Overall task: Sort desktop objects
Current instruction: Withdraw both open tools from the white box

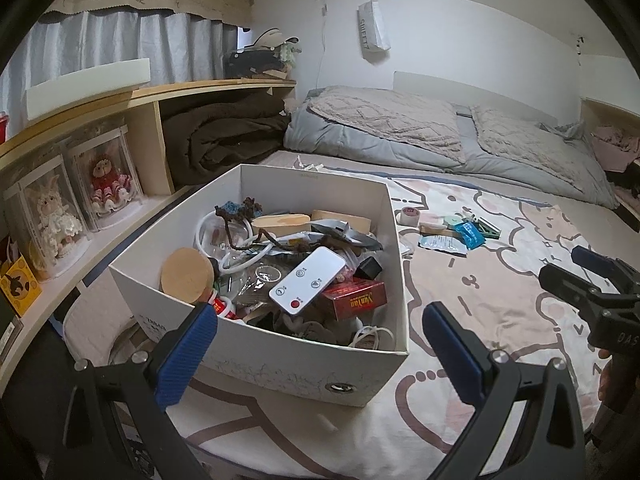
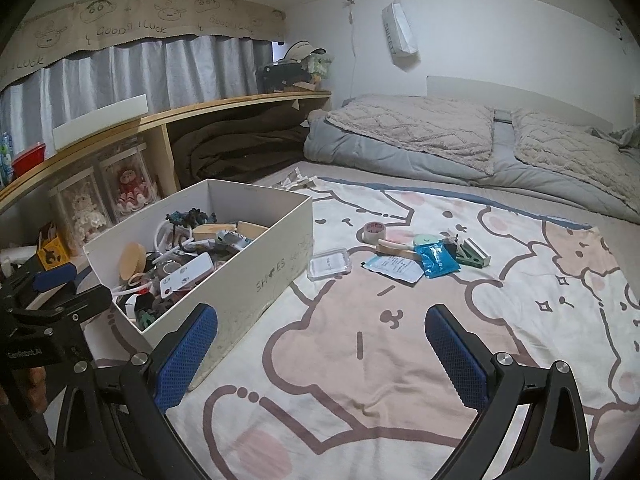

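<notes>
White cardboard box (image 1: 280, 356) on cartoon-print blanket (image 2: 400, 340) of bed, crammed with clutter: remote (image 1: 306, 280), red carton (image 1: 354, 298), wooden lid (image 1: 187, 276). Loose pile beyond, likely awaiting sorting: tape roll (image 2: 374, 232), blue packet (image 2: 436, 258), clear case (image 2: 329, 264). Left gripper (image 1: 320, 352) wide apart, empty, straddling box's near corner. Right gripper (image 2: 320, 354) wide apart, empty, over blanket.

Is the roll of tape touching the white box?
Apart. The right wrist view shows the roll of tape lying on the blanket, with bare patterned fabric between it and the white box.
</notes>
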### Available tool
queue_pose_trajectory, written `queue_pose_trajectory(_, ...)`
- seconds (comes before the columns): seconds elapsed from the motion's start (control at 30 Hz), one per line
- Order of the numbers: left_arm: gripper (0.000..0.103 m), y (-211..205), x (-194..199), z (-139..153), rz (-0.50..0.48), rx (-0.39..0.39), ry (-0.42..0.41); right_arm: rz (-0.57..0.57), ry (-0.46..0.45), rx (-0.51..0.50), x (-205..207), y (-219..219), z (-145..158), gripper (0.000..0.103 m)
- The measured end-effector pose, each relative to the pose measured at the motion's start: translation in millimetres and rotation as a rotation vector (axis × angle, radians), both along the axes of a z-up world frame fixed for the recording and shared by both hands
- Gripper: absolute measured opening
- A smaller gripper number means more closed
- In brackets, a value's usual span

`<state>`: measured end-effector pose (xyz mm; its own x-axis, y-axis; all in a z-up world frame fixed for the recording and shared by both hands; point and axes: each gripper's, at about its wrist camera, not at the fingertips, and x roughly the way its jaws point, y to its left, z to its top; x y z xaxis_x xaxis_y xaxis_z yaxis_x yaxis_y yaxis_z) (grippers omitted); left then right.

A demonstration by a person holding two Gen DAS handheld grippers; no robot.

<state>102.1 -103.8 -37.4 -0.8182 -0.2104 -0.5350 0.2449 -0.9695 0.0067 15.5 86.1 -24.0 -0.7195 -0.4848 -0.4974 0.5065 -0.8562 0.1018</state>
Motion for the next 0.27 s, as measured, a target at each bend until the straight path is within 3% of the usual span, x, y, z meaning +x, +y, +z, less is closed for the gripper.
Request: queue_pose_trajectory(0.27,0.103,-0.5,-1.5,1.0,0.002,-0.005,-0.003,0.001,-0.003,0.003,0.8,0.6,-0.4,0.103)
